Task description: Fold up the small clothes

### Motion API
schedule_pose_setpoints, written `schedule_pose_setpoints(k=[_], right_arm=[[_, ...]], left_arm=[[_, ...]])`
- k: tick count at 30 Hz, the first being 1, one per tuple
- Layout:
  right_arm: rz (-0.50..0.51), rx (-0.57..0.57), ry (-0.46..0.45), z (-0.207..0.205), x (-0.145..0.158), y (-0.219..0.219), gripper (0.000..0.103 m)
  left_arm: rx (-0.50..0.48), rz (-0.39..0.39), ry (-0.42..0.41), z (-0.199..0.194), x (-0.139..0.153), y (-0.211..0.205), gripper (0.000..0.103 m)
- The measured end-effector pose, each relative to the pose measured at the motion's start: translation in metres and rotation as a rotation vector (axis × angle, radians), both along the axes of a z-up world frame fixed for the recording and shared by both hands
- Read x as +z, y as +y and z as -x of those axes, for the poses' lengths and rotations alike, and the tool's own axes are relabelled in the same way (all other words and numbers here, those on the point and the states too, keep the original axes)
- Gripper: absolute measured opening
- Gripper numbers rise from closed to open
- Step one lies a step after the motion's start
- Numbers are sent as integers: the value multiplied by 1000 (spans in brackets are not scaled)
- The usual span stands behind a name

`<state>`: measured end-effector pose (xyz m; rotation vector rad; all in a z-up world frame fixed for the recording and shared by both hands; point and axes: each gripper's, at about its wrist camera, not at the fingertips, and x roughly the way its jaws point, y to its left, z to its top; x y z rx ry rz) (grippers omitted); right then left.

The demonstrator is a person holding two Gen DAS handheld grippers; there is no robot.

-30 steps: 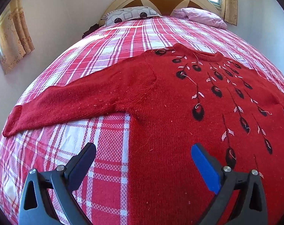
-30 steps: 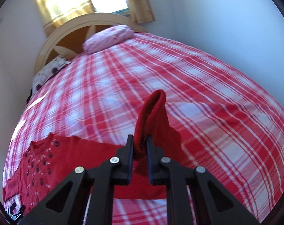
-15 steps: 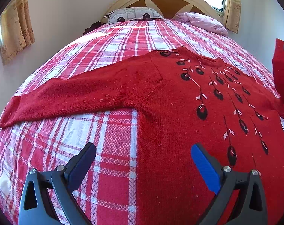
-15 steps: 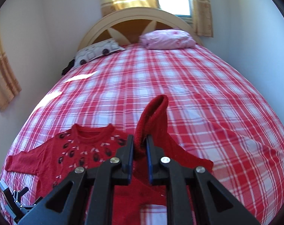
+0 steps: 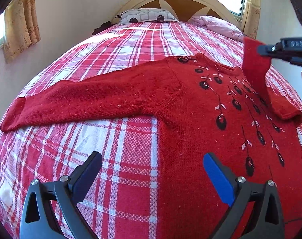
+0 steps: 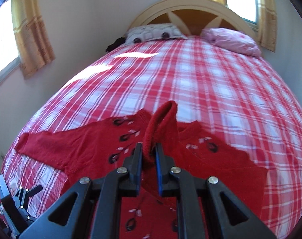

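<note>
A red knitted sweater (image 5: 190,119) with black and white leaf motifs lies face up on the plaid bed; it also shows in the right wrist view (image 6: 87,145). Its left sleeve (image 5: 81,101) is stretched out flat. My right gripper (image 6: 149,153) is shut on the cuff of the right sleeve (image 6: 162,119) and holds it lifted over the chest; it shows in the left wrist view (image 5: 270,49) with the sleeve (image 5: 254,65) hanging from it. My left gripper (image 5: 151,171) is open and empty, above the sweater's lower left edge.
The bed (image 6: 210,75) has a red and white plaid cover. A patterned pillow (image 5: 147,17) and a pink pillow (image 6: 230,39) lie by the curved headboard (image 6: 190,6). Walls stand close on both sides, with curtained windows (image 6: 31,29).
My right gripper has carried the right sleeve leftward, from beside the sweater to over its chest. My left gripper has shifted a little, still open.
</note>
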<state>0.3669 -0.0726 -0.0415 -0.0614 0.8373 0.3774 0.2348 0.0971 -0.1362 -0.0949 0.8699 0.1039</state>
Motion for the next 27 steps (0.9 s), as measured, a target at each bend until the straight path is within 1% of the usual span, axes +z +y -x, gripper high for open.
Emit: schedule_pose_setpoints(k=[5, 6, 7, 8, 9, 11, 14, 16, 17, 19, 20, 23, 24, 25, 26, 27], right_arm=[[27, 87, 76, 2, -43, 36, 16], [23, 114, 99, 2, -53, 40, 20], [22, 130, 114, 2, -60, 43, 29], [18, 146, 134, 3, -67, 44, 40], [9, 158, 147, 5, -70, 41, 57], [-5, 160, 125, 13, -68, 30, 58], [-2, 125, 95, 27, -62, 0, 58], [-38, 80, 84, 37, -56, -30, 61], [-53, 51, 78, 41, -54, -45, 63], [-69, -23, 61, 53, -50, -82, 66], [-71, -52, 56, 56, -50, -93, 66], [-80, -143, 39, 75, -52, -132, 69], [-82, -159, 38, 78, -53, -140, 69], [-89, -175, 34, 84, -55, -147, 69], [-91, -185, 29, 89, -56, -153, 69], [-97, -194, 23, 94, -57, -158, 69]], left_arm=[[-3, 19, 22, -5, 0, 2, 102], [-8, 22, 25, -7, 1, 1, 102], [-12, 20, 25, -8, 2, 0, 102], [-24, 18, 22, -10, 4, -2, 102], [-33, 18, 19, -11, 7, -5, 102], [-55, 17, 8, -16, 12, -10, 102], [-139, 52, -5, -30, 20, -29, 102], [-191, 63, -25, -40, 26, -41, 102], [-221, 54, -38, -50, 29, -51, 102], [-251, 42, -45, -67, 32, -64, 102], [-262, 47, -41, -76, 32, -69, 100], [-268, 70, -4, -105, 28, -83, 92], [-270, 72, 20, -116, 25, -88, 92], [-266, 73, 36, -125, 21, -90, 91], [-246, 72, 50, -133, 17, -92, 88], [-229, 76, 68, -142, 11, -94, 84]])
